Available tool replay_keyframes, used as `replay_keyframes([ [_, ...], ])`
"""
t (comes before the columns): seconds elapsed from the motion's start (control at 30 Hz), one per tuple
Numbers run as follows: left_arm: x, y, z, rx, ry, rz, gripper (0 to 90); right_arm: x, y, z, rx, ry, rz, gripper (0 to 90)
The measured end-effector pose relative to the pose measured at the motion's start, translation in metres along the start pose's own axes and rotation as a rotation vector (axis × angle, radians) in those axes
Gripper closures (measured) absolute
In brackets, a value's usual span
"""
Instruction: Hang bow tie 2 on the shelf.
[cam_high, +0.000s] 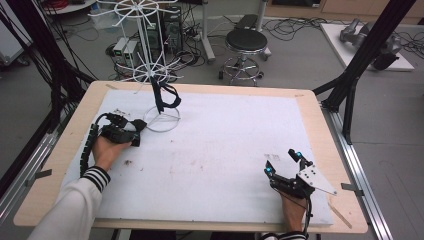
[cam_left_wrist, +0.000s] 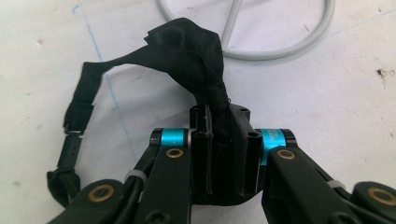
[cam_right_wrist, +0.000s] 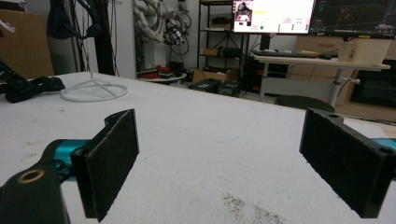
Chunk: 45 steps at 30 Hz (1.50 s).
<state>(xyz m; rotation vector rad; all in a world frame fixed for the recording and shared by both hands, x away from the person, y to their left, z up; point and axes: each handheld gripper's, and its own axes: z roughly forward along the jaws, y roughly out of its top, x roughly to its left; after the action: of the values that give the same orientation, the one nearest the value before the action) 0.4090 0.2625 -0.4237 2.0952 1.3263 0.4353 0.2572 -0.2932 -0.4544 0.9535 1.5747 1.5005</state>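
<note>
A wooden-edged desk (cam_high: 310, 107) carries a white sheet (cam_high: 225, 145) that covers nearly all of its top, smudged with small dark specks toward the near side. Behind the desk, on the grey floor, stand a round black stool (cam_high: 246, 42) and a tangle of cables. At the far left of the sheet rises a white wire rack (cam_high: 150, 60) with spoked arms, standing on a ring-shaped base (cam_high: 161, 120); a second black strap (cam_high: 165, 97) hangs from it, dangling down to just above the ring. The left hand-held gripper (cam_high: 131, 131) lies low on the sheet just to the left of that ring, held by a hand in a striped cuff, with its cable looping back along the wrist. In the left gripper view its jaws are drawn together and clamped on a black fabric strap (cam_left_wrist: 187, 51), whose bunched cloth bulges up out of the pinch while a thinner tail with a small metal buckle trails away over the sheet; the grey ring of the base (cam_left_wrist: 280, 51) lies just beyond it. The right hand-held gripper (cam_high: 283, 162) rests at the near right of the sheet, well apart from the rack, its jaws spread wide with nothing between the black pads (cam_right_wrist: 112, 158).
</note>
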Motion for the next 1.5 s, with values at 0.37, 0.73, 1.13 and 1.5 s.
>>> replay_keyframes([
  [0.37, 0.004, 0.000, -0.017, -0.068, -0.019, 0.017, 80.4, 0.001, 0.000, 0.000, 0.006, 0.002, 0.001, 11.2],
  [0.73, 0.007, -0.001, -0.043, -0.174, -0.049, 0.044, 80.6, 0.001, 0.000, 0.000, 0.009, 0.001, 0.001, 11.2],
  [1.13, 0.007, -0.005, -0.060, -0.268, -0.084, 0.047, 80.6, 0.001, 0.000, 0.000, 0.010, 0.001, -0.003, 11.2],
  [1.5, 0.007, -0.014, -0.089, -0.385, -0.139, 0.063, 80.6, 0.001, 0.000, 0.000, 0.009, 0.000, -0.007, 11.2],
])
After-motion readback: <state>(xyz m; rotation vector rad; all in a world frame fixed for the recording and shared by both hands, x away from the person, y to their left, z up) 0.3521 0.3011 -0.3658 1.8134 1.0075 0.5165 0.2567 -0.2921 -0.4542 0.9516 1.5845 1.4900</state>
